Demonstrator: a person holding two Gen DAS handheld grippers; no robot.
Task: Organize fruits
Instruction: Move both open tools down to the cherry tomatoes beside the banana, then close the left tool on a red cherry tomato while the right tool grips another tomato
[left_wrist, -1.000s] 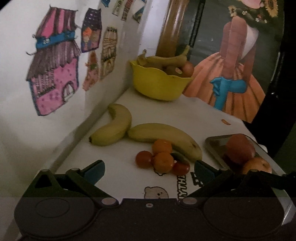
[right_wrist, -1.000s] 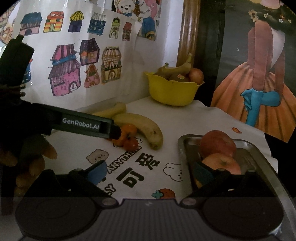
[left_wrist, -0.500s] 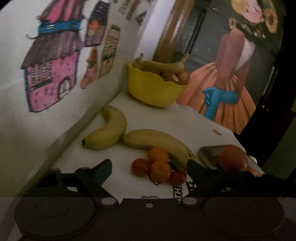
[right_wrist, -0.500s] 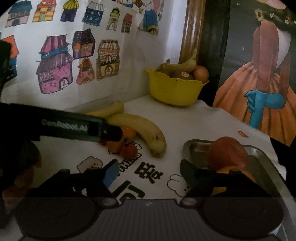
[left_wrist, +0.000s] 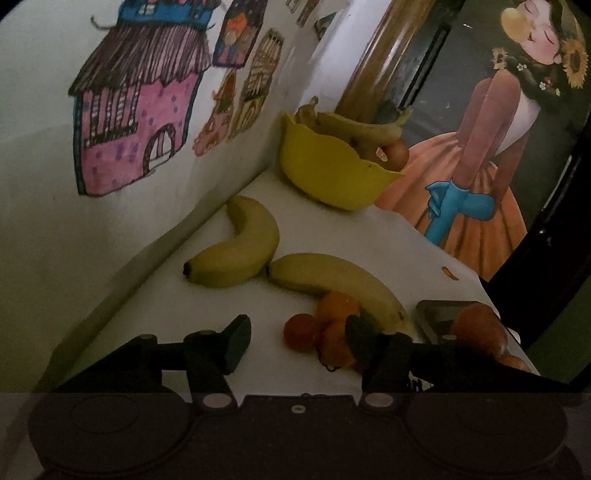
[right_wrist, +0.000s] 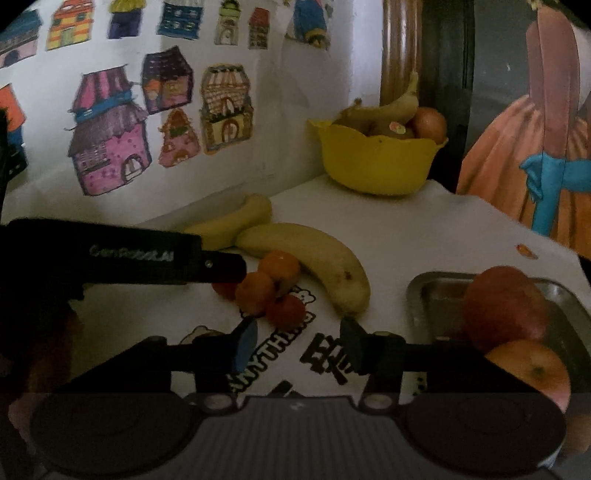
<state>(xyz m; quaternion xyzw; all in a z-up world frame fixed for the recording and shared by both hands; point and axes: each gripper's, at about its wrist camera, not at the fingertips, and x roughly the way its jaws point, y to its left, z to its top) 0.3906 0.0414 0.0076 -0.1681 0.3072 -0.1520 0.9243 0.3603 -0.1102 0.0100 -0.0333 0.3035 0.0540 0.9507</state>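
Two bananas lie on the white cloth: one near the wall (left_wrist: 240, 251) and one in the middle (left_wrist: 340, 284), also in the right wrist view (right_wrist: 314, 258). A cluster of small oranges and tomatoes (left_wrist: 325, 328) (right_wrist: 269, 291) sits just in front of them. My left gripper (left_wrist: 295, 343) is open, low over the cloth, with the cluster between its fingers' line. My right gripper (right_wrist: 299, 343) is open and empty, just short of the cluster. The left gripper's arm (right_wrist: 147, 258) reaches in from the left in the right wrist view.
A yellow bowl (left_wrist: 332, 173) (right_wrist: 376, 162) with bananas and round fruit stands at the back by the wall. A metal tray (right_wrist: 436, 291) (left_wrist: 432, 314) at the right holds an apple (right_wrist: 506, 310) and an orange (right_wrist: 532, 369). The wall with house drawings is close on the left.
Both grippers have moved forward toward the cluster and the bananas, and both jaws have narrowed but stay open. The fruit has not moved.
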